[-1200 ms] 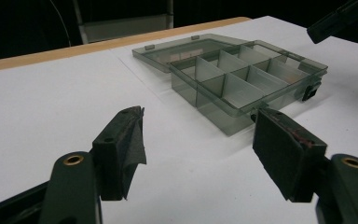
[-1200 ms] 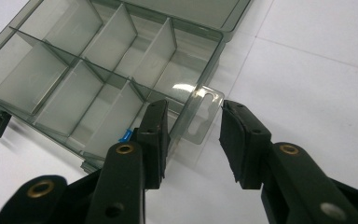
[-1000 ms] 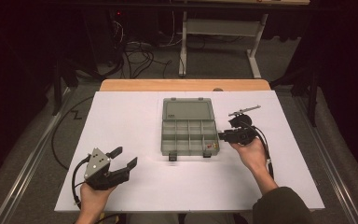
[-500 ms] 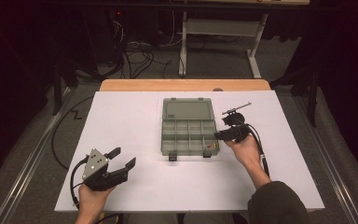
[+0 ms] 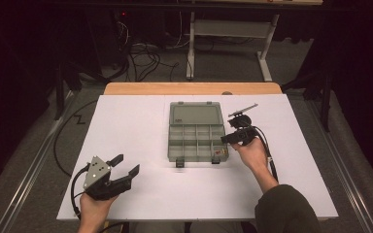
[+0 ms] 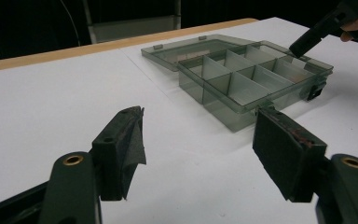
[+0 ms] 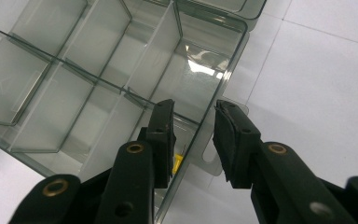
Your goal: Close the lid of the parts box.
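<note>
Right gripper view: right gripper straddles the organizer box wall, partly open (gripping nothing); closing off-centre could skid or tip the box.

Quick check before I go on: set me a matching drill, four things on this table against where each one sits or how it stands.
Things:
1. left claw
2. right claw
3. lid of the box
4. small yellow piece

Places or states:
A. lying open and flat behind the compartments
B. astride the box's right wall, jaws not pressing on it
C. wide open over bare white table, away from the box
D. inside the box, in the corner compartment by the right claw

Pairs: 1-C, 2-B, 3-A, 4-D
</note>
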A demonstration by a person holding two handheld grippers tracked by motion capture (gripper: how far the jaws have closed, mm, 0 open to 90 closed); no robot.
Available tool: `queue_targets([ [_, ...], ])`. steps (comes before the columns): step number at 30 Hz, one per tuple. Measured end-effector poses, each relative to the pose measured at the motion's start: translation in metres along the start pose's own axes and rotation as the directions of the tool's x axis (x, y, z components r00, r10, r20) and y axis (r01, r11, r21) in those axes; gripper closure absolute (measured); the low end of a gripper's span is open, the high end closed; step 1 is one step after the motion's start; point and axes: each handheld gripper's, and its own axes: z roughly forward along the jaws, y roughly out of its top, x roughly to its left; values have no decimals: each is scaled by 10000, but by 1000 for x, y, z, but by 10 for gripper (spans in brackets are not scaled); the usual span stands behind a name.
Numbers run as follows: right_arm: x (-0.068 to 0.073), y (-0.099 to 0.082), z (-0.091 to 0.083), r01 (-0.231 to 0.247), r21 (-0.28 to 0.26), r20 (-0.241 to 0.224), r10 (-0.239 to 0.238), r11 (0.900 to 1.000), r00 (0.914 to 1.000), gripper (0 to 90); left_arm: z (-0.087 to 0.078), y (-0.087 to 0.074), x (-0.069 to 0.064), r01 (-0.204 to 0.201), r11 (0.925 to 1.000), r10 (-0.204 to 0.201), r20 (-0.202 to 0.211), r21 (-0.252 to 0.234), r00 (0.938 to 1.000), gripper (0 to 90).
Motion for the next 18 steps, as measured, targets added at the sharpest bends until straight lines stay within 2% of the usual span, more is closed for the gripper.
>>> queue_targets([
  [5,1,2,4,16,233,164,-20,9997,9999,690,-3,-1,1,12,10000,-13,-21,-12,10000,336],
  [8,0,2,4,-119,270,78,117,9996,9999,689,-3,-1,1,23,10000,-23,-25,-45,10000,337],
  [18,0,2,5,-83,335,81,81,9994,9999,689,-2,1,-1,-119,9998,115,260,146,9996,355],
])
